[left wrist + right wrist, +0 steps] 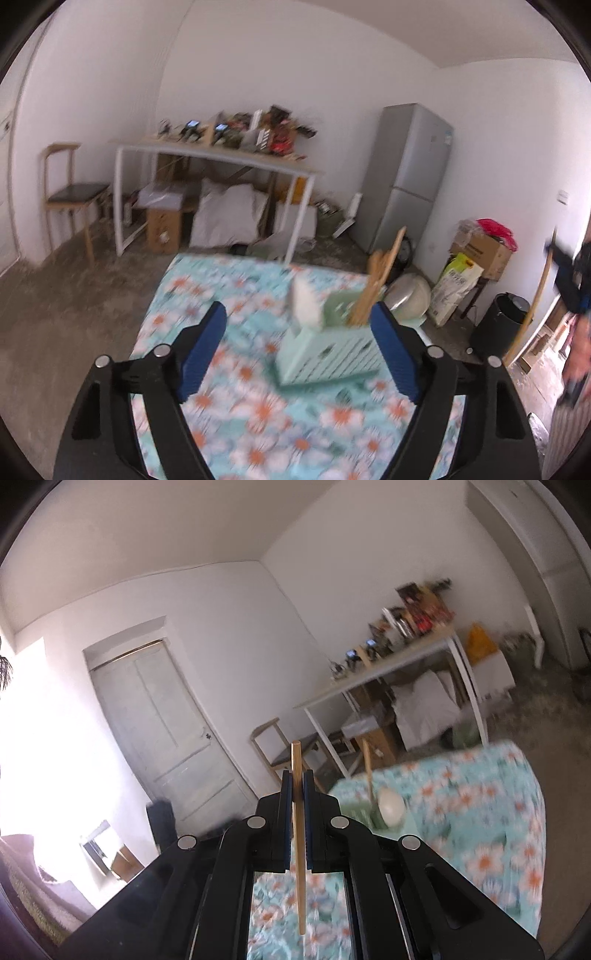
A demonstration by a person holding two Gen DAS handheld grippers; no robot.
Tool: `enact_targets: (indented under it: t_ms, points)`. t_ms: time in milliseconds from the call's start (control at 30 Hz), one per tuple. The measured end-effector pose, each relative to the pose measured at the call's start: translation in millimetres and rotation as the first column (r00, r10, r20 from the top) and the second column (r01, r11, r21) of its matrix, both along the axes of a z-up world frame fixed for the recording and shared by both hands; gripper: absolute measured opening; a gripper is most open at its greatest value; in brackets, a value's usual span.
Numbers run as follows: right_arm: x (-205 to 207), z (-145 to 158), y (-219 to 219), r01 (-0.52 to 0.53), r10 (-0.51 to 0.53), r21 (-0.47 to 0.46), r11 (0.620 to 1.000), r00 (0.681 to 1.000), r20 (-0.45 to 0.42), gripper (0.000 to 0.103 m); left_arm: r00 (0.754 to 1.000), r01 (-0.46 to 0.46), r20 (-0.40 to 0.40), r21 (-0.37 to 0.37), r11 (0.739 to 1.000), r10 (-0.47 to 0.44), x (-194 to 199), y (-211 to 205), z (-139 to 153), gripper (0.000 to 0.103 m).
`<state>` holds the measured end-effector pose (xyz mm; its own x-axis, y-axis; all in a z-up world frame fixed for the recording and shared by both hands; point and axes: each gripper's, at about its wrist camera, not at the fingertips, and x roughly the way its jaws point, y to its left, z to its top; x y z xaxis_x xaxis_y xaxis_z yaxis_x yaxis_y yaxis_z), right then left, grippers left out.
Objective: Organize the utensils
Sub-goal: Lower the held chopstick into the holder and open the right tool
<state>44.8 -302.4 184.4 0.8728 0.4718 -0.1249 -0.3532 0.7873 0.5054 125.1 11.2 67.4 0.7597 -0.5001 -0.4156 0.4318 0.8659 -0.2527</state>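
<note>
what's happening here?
A person is sorting utensils with a pair of tongs in each hand. The right tongs are shut on a wooden chopstick, held above the floral tablecloth. The left tongs are open and empty, pointed at the green holder on the table. The holder already has wooden utensils standing in it. The chopstick is not in the holder yet.

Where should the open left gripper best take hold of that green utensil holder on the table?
Probably the utensil holder by its slatted side walls, low down, from the front with the left gripper level: the utensils stick out the top, so coming from above is blocked.
</note>
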Motion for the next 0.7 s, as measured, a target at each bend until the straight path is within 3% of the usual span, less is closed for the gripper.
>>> enact_targets:
  t_ms: [200,400,533,700]
  points:
    - [36.3,36.2,9.3,0.013,-0.01,-0.045,0.999,0.997,0.078,0.004,0.99,-0.083,-0.115,0.024,0.996,0.085,-21.9,32.2,-41.0,0.083]
    - [63.4,53.1,20.2,0.087,-0.074,-0.1,0.991,0.989,0.129,0.004,0.981,-0.098,-0.161,0.053,0.994,0.105,-35.4,40.5,-65.3,0.085]
    - [77.8,48.2,30.5,0.152,-0.13,-0.159,0.975,0.981,0.141,0.004,0.983,-0.082,-0.162,0.062,0.995,0.091,-38.1,37.9,-66.6,0.087]
    - [102.2,17.6,47.7,0.191,-0.165,-0.253,0.949,0.979,0.122,0.004,0.984,-0.053,-0.164,0.067,0.996,0.064,-37.7,37.9,-67.9,0.088]
